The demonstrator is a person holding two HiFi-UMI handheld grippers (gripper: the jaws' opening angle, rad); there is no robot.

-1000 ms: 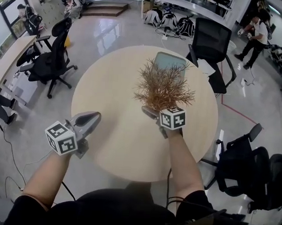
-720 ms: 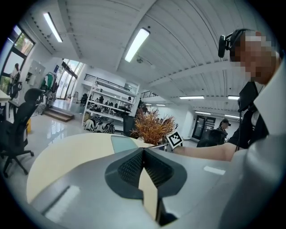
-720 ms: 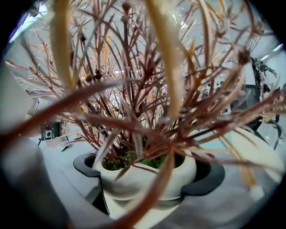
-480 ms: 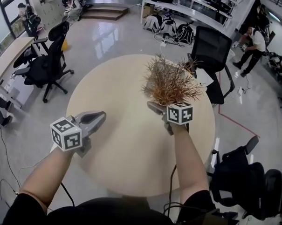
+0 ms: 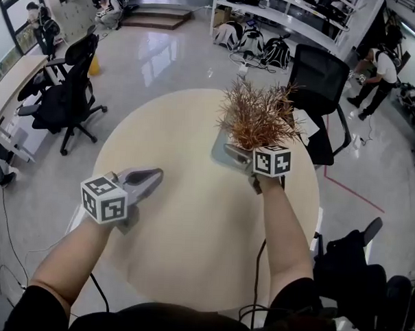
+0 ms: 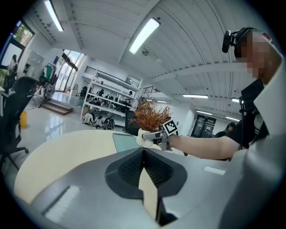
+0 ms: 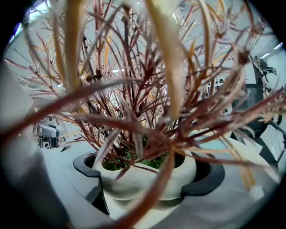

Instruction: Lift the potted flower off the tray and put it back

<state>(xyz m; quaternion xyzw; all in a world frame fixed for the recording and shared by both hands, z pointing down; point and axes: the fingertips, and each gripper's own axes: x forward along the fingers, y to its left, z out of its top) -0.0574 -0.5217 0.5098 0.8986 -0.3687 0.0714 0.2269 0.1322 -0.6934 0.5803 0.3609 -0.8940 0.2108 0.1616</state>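
Observation:
The potted flower [image 5: 256,117], a bush of dry brown stalks in a white pot [image 7: 147,176], is held in my right gripper [image 5: 237,153]. Its jaws press the pot from both sides. The pot hangs at the right end of the pale teal tray [image 5: 218,147] on the round table, and I cannot tell whether it touches the tray. The left gripper view shows the plant [image 6: 150,115] and the tray [image 6: 126,142] beyond my left gripper [image 6: 144,154]. My left gripper [image 5: 158,173] hovers over the table's left part, shut and holding nothing.
The round beige table [image 5: 191,229] has office chairs around it: a black one [image 5: 319,84] behind the plant, another [image 5: 63,97] at the left, one [image 5: 357,271] at the right. A person [image 5: 380,66] stands at the far right. Shelving [image 5: 283,14] lines the back.
My right gripper carried the potted flower away from me and to the right, over the tray. My left gripper stayed shut and shifted slightly right.

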